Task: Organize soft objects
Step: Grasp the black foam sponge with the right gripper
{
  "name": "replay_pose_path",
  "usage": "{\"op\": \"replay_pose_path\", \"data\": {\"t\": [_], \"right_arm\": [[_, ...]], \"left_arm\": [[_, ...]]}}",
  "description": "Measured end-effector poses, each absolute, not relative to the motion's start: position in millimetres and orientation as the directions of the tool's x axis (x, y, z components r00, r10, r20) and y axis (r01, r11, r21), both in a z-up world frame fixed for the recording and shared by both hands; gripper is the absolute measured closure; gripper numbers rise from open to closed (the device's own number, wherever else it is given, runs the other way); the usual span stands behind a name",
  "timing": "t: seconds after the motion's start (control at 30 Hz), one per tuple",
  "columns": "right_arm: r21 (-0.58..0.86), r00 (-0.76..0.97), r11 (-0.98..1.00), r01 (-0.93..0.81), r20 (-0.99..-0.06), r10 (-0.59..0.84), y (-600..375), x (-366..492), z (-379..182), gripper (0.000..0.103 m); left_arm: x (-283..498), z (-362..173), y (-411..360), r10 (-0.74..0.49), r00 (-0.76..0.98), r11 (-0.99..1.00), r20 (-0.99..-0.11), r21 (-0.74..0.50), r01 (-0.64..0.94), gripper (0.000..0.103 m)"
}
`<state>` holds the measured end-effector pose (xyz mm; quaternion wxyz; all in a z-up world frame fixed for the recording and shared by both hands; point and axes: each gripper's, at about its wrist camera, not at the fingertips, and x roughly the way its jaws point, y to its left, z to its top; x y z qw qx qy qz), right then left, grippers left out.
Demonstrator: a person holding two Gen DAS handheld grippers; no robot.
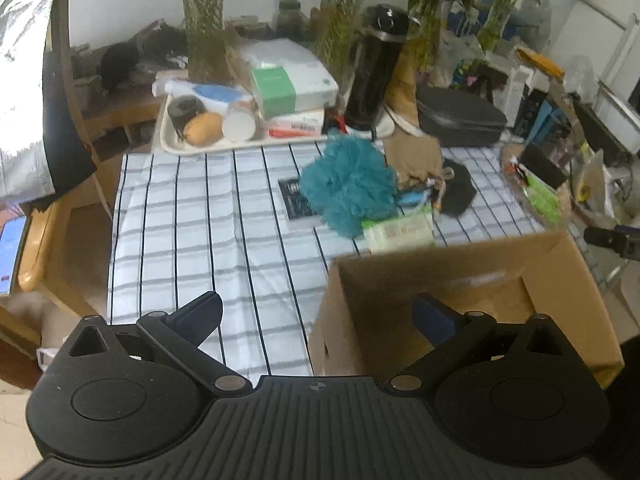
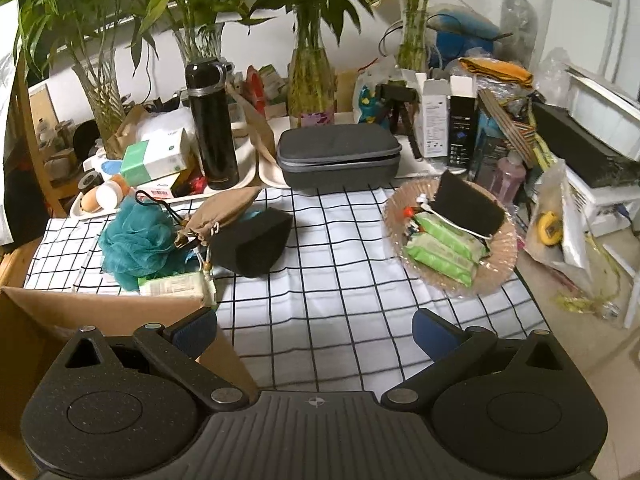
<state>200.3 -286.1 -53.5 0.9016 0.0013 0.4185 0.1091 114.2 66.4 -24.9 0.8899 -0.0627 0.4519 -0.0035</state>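
while spread wide, both grippers (image 1: 316, 316) (image 2: 314, 330) empty above checked cloth (image 2: 340, 280)

In the left wrist view, bare checked cloth (image 1: 192, 216) fills the left and centre of the frame, while the open cardboard box (image 1: 452, 280) blocks the lower right. Above the box a teal bath puff (image 1: 348, 184), a wipes packet (image 1: 400, 232) and a tan pouch (image 1: 416, 156) crowd together. In the right wrist view, an open lane runs up the middle between the black sponge (image 2: 252, 244) and the plate (image 2: 500, 264), ending at a grey case (image 2: 338, 156).
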Motion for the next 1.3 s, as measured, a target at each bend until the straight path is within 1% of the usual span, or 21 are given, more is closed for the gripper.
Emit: {"op": "replay_pose_path", "data": {"t": [0.23, 0.37, 0.47, 0.67, 0.83, 1.07, 1.17, 1.23, 1.3], "right_arm": [[0.222, 0.592, 0.951, -0.214, -0.745, 0.307, -288.6, 244.8, -70.6, 0.0], [0.276, 0.558, 0.94, -0.202, -0.756, 0.342, -285.3, 265.7, -84.7, 0.0], [0.272, 0.543, 0.935, -0.23, -0.761, 0.355, -278.9, 275.9, -90.6, 0.0], [0.255, 0.53, 0.921, -0.296, -0.758, 0.38, -265.0, 297.4, -104.2, 0.0], [0.293, 0.505, 0.902, -0.316, -0.753, 0.422, -257.7, 321.0, -117.1, 0.0], [0.346, 0.485, 0.896, -0.28, -0.754, 0.443, -244.1, 356.6, -132.4, 0.0], [0.35, 0.472, 0.898, -0.268, -0.765, 0.439, -235.1, 370.1, -138.4, 0.002], [0.353, 0.455, 0.9, -0.257, -0.777, 0.435, -227.4, 379.9, -143.9, 0.01], [0.346, 0.443, 0.904, -0.252, -0.789, 0.426, -220.8, 387.1, -149.3, 0.012]], "left_arm": [[148.0, -26.6, 73.7, -0.006, 0.632, 0.997, -0.775, -0.057, -0.061, 0.0], [164.5, -29.5, 76.0, -0.013, 0.643, 0.997, -0.766, -0.06, -0.051, 0.0], [175.5, -33.7, 76.4, -0.026, 0.648, 0.997, -0.761, -0.068, -0.039, 0.0], [184.1, -42.0, 76.2, -0.008, 0.663, 0.999, -0.748, -0.03, -0.022, 0.0], [188.6, -49.1, 79.6, -0.034, 0.648, 0.999, -0.761, -0.049, -0.006, 0.0], [190.7, -54.6, 82.4, -0.093, 0.616, 0.994, -0.782, -0.107, 0.013, 0.0], [189.2, -53.7, 83.7, -0.099, 0.62, 0.993, -0.779, -0.116, 0.014, 0.0], [188.8, -54.0, 85.3, -0.097, 0.619, 0.993, -0.779, -0.117, 0.008, 0.0], [190.1, -55.2, 86.7, -0.092, 0.614, 0.993, -0.784, -0.116, 0.001, 0.0]]}}
